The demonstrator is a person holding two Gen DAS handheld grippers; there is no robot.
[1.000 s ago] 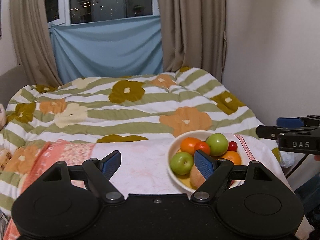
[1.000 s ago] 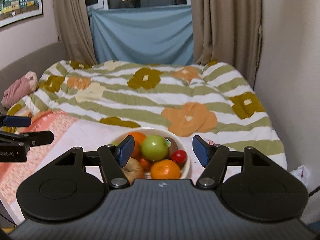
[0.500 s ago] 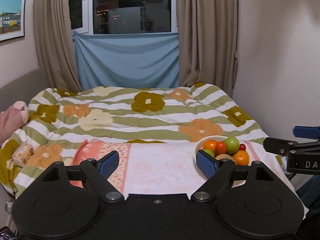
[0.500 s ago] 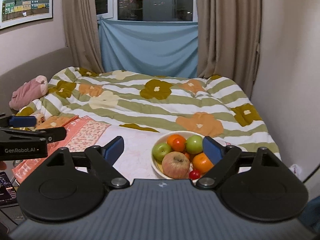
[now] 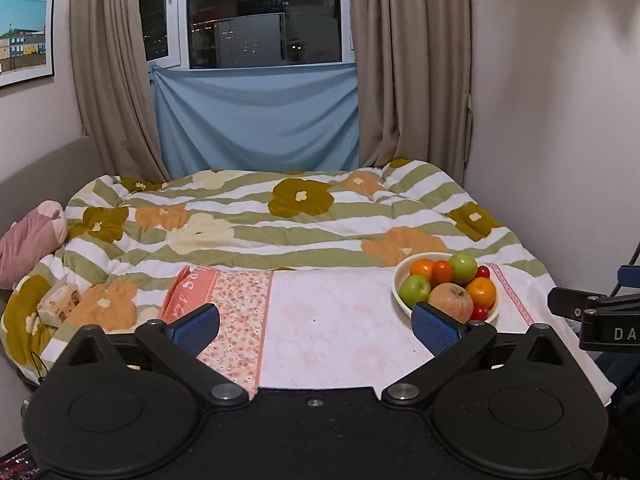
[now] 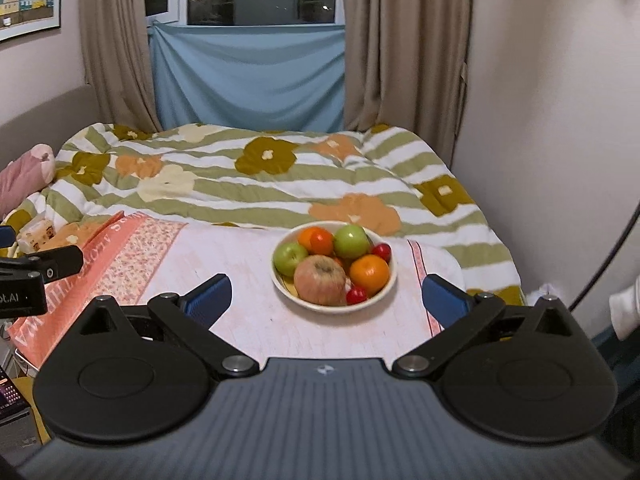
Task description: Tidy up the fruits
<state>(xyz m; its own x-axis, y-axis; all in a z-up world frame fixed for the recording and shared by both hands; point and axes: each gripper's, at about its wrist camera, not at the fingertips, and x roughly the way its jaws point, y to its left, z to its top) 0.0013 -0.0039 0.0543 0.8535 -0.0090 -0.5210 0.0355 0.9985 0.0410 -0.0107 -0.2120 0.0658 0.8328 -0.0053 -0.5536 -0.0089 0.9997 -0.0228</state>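
Bowl (image 6: 280, 288) now farther — cloth (image 6: 240, 264) open

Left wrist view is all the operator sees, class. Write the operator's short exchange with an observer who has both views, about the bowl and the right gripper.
Operator: The bowl's near rim is hidden here. Is it whole?
Observer: Yes. In the right wrist view the bowl shows an unbroken rim, flat on the cloth.
Operator: Is the right gripper open?
Observer: The right gripper is open. Its jaws have just been opening, with nothing between them, and the bowl lies beyond.
Operator: Anything to its right?
Observer: A white thing, perhaps a sock, at the frame's edge.
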